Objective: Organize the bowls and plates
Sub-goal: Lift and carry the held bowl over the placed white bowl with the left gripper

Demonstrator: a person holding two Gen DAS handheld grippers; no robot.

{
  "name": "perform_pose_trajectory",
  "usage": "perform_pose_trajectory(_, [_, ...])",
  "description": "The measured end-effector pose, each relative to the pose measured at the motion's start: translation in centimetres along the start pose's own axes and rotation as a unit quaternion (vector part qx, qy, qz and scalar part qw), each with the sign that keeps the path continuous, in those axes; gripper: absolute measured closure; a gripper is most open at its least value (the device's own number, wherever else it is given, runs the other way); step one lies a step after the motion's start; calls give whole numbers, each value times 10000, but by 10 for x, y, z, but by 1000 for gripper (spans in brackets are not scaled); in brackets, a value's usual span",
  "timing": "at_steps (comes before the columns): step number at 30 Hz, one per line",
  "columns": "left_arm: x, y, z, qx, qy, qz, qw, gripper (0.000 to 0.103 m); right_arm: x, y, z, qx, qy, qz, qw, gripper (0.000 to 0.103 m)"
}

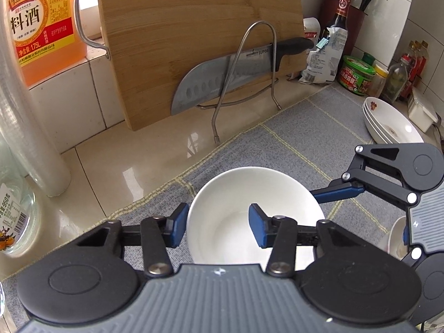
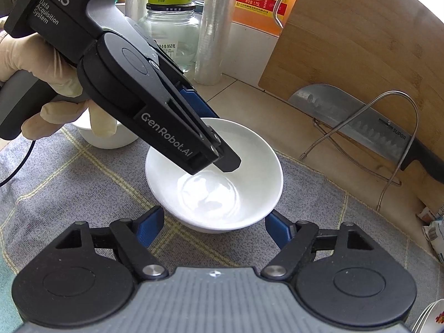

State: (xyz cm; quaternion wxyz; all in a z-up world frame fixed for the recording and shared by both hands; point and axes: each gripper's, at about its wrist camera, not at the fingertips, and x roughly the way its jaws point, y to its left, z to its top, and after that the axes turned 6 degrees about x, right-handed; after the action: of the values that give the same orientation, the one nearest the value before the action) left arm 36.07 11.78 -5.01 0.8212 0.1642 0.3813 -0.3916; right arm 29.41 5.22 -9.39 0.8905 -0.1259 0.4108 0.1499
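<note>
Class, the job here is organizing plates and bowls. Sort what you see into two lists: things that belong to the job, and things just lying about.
Belongs to the job:
white bowl
stacked floral plates
small white cup
left hand-held gripper
right hand-held gripper

Just lying about:
knife
cutting board
cooking wine bottle
glass jar
green tub

In the right wrist view the left gripper covers the white bowl's far left rim, so its grip there is hidden. A gloved hand masks most of a second white bowl. Stacked floral plates are cut by the corner. The knife handle runs off the edge.
</note>
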Motion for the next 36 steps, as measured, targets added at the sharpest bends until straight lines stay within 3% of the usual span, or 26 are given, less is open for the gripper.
perform_pose_trajectory(20, [-10, -7, -2, 58, -38, 2, 10000, 57, -4, 1, 2, 100, -12, 12, 9999, 20])
perform_pose_trajectory(36, [-54, -48, -6, 156, -267, 103, 9995, 57, -51, 14, -11, 79, -86, 60, 9999, 20])
